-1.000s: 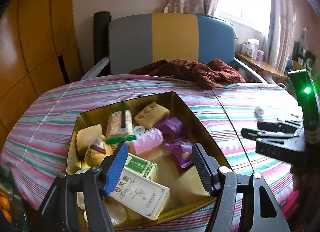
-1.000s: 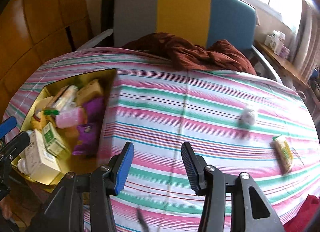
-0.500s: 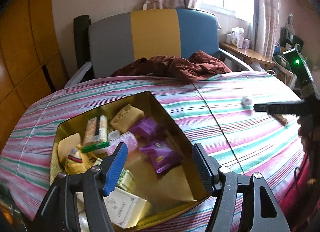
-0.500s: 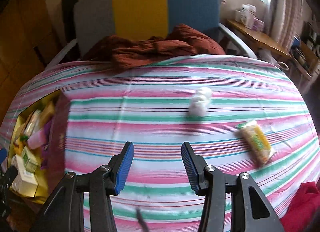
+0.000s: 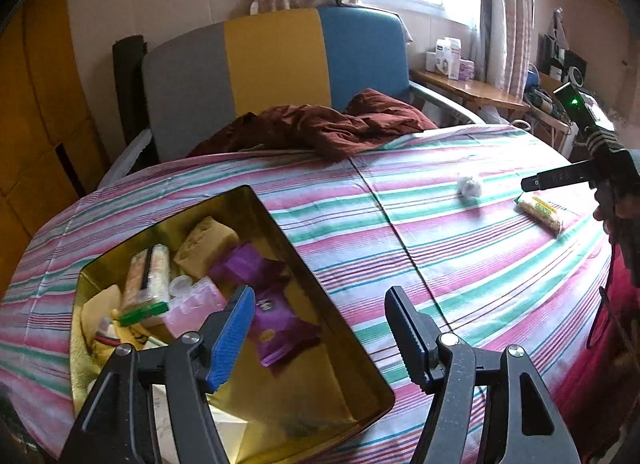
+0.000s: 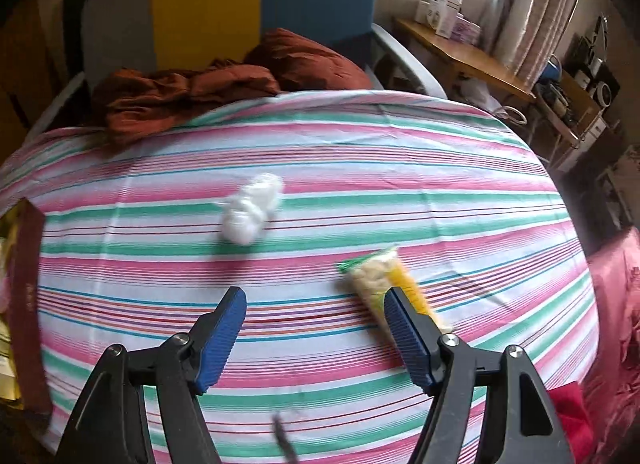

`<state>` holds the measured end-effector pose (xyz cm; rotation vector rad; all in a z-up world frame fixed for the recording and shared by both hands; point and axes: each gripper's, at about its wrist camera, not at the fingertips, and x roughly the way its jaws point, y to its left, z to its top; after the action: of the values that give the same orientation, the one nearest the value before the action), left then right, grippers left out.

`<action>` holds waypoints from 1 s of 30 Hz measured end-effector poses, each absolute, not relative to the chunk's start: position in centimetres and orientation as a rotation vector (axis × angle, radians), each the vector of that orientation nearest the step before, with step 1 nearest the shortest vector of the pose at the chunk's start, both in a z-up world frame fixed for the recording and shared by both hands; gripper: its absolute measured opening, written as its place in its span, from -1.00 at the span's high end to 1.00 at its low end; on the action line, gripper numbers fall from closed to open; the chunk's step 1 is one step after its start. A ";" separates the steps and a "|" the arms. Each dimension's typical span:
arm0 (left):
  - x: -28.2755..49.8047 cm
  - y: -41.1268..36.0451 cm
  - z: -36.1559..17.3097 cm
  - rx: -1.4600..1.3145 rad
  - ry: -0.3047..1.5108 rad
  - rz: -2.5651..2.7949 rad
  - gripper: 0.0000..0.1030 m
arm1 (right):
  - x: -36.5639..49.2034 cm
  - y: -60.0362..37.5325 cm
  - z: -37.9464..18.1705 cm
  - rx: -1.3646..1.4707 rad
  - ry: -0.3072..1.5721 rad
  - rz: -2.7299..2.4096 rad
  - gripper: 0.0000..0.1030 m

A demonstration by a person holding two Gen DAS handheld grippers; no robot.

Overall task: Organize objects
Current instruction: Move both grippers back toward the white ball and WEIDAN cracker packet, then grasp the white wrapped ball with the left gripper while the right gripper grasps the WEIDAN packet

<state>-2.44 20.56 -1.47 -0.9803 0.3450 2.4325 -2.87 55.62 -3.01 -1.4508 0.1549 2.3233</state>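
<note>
A gold tin (image 5: 304, 260) sits on the striped tablecloth, filled with purple packets (image 5: 280, 324), a pink bottle (image 5: 196, 304), yellow bars and boxes. My left gripper (image 5: 320, 328) is open and empty above the tin's near right part. My right gripper (image 6: 316, 328) is open and empty just above the cloth; it also shows in the left wrist view (image 5: 560, 180). A yellow snack packet (image 6: 384, 284) lies by its right finger, also seen in the left wrist view (image 5: 544, 212). A white wad (image 6: 250, 212) lies further off to the left, also in the left wrist view (image 5: 468, 186).
A brown cloth (image 5: 320, 128) lies at the table's far edge in front of a grey, yellow and blue chair (image 5: 276, 64). A wooden shelf with boxes (image 6: 460, 44) stands at the right. The tin's dark outer wall (image 6: 28, 304) is at the far left of the right wrist view.
My right gripper has swung right and forward, from near the tin toward the yellow packet and white wad. My left gripper has drawn right over the tin. Both stayed open.
</note>
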 end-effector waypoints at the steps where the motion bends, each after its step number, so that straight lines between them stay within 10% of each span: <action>1: -2.5 20.8 -1.6 -0.984 0.350 2.425 -0.32 | -2.9 56.3 -3.3 -1.467 0.154 2.308 -0.41; 30: -4.0 30.4 -3.3 -1.029 0.403 2.242 -0.33 | -2.7 64.9 -9.8 -1.592 0.360 2.127 -0.48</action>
<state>-3.97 30.44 -3.34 -1.0291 0.4027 2.2419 -2.73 64.93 -9.81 -1.5917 0.3601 2.1274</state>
